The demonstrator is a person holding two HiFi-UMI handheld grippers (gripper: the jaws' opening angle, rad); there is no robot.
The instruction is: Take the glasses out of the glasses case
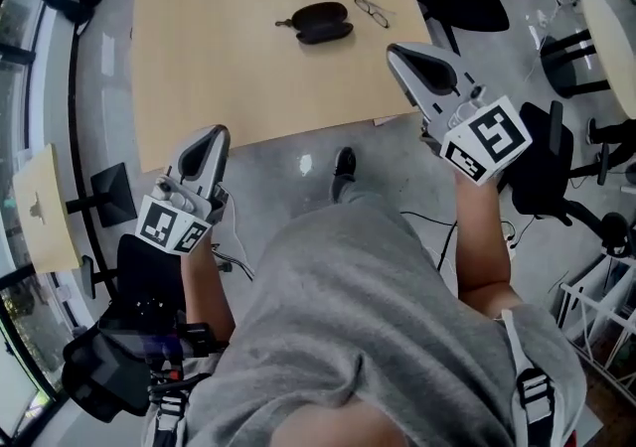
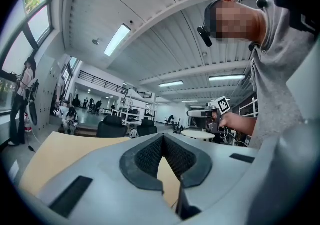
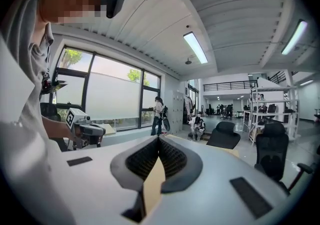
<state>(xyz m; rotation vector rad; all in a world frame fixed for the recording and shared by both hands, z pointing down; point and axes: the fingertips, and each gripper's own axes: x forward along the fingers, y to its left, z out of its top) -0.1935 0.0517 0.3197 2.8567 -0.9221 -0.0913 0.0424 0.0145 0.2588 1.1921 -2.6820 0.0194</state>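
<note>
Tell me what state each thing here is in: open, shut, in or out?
glasses case: looks open, lying on the table.
glasses: out of the case, lying beside it.
left gripper: shut, holding nothing.
right gripper: shut, holding nothing.

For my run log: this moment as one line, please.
thin-framed glasses: on wooden table beside black open case | left tool, right tool: shut, empty

table [image 1: 219, 58] far edge cut off at top, glasses [image 1: 373, 11] too small for detail
</note>
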